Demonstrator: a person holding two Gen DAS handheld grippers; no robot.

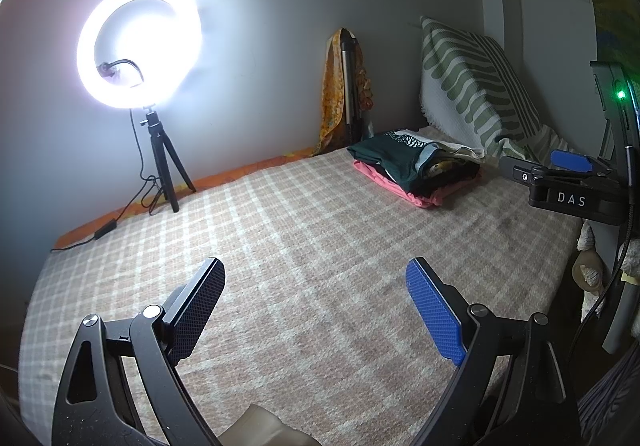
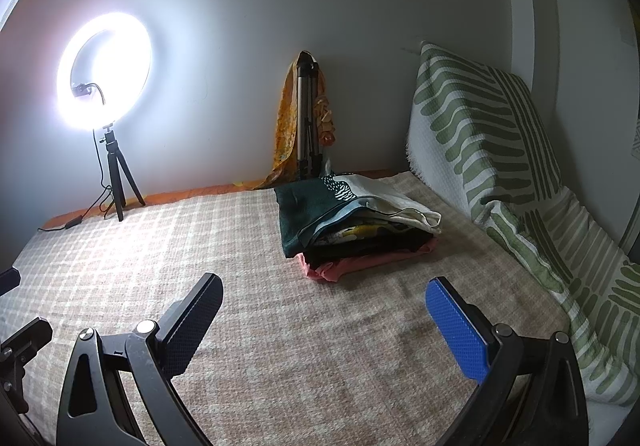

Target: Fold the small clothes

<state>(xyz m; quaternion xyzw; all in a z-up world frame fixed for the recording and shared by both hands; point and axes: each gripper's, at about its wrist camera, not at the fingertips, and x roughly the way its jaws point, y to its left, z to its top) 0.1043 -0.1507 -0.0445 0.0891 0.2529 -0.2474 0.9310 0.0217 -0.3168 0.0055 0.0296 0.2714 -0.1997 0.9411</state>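
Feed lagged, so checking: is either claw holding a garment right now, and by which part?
Nothing is held. The left claw and right claw are both open over the checked blanket; the clothes pile lies untouched.

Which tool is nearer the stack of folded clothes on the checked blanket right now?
Right. The right tool hovers open just short of the stack of folded clothes, which lies straight ahead. The left tool, also open, sits farther back and to the stack's left.
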